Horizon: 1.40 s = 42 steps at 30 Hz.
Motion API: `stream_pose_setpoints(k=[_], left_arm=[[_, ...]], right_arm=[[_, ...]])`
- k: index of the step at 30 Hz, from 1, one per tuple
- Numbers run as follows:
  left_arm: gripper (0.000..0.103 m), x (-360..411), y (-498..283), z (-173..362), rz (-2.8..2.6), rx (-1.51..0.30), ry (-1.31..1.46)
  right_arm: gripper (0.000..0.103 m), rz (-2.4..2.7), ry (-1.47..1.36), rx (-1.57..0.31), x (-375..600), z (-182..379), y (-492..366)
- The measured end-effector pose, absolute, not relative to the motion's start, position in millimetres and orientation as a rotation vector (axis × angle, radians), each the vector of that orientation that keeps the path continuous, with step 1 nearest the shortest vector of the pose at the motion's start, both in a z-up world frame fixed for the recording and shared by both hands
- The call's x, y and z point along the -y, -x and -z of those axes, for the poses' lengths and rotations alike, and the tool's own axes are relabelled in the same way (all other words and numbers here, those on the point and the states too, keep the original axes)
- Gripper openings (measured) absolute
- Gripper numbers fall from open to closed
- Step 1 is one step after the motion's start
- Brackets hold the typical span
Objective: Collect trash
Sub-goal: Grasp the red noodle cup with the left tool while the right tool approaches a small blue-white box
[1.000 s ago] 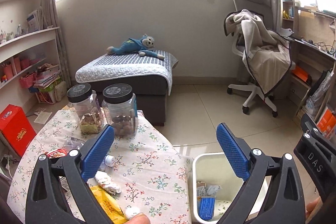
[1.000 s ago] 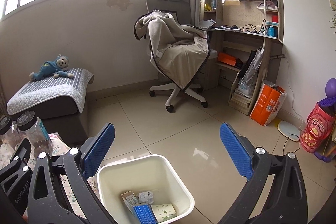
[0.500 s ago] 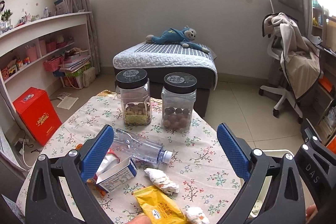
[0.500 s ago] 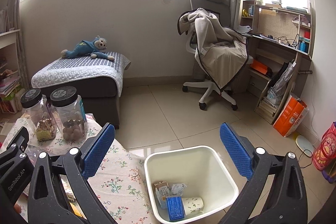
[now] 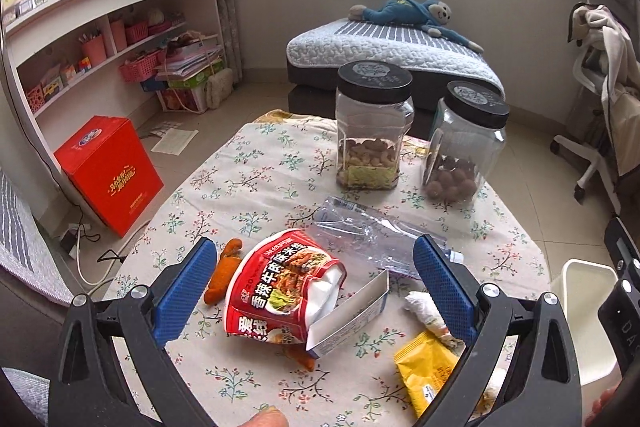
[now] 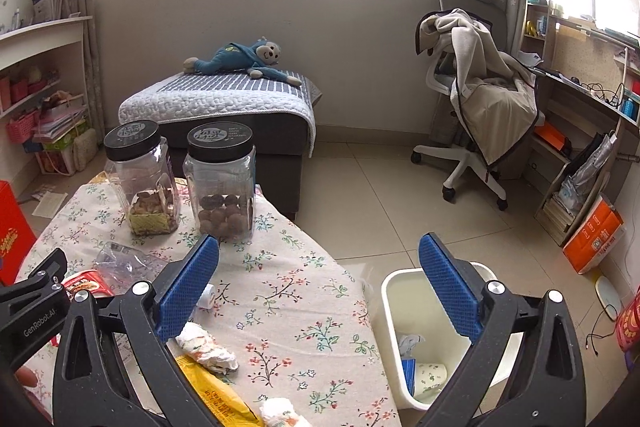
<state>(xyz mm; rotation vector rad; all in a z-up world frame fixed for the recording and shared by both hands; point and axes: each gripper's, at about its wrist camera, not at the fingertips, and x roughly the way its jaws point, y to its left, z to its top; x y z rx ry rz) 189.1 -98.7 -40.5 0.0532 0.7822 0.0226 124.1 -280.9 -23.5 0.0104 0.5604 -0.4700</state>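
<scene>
In the left wrist view, the left gripper hung over the table with its blue pads spread wide and nothing between them. Framed by the pads lay a crushed red noodle cup on its side, its white lining showing at the torn mouth. A small open carton leaned against the cup, and an orange scrap lay just left of it. Behind them a flattened clear bottle lay across the floral cloth, with two black-lidded jars standing farther back. A crumpled tissue and a yellow wrapper sat near the right pad. The white bin stood on the floor past the table's right edge.

In the right wrist view, the right gripper also had its pads wide apart and empty, hovering between the table edge and the bin. Inside the bin lay a paper cup, a blue item and crumpled paper. The tissue and wrapper lay by the left pad.
</scene>
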Motion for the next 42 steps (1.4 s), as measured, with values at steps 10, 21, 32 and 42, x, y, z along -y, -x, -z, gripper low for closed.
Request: stream_pose_setpoints(k=[10,21,32,42], left_arm=[[0.096,44.3,-260.4,107.8,0.071,-1.167,0.034],[0.096,47.0,-278.0,141.6,0.120,-1.272,0.070],[0.029,21.8,-256.1,100.1,0.243,-1.227,0.149],[0.091,-8.5,-264.6,111.6,0.213,-1.257,0.215]], right_arm=[[0.096,0.370,-0.093,-0.709,271.4,48.7,-153.7],[0.096,0.263,-0.160,-0.859,255.1,79.1,-187.3],[0.096,0.171,-0.311,-0.992,226.3,113.9,-210.5],[0.096,0.180,-0.287,-0.976,217.7,115.4,-211.4]])
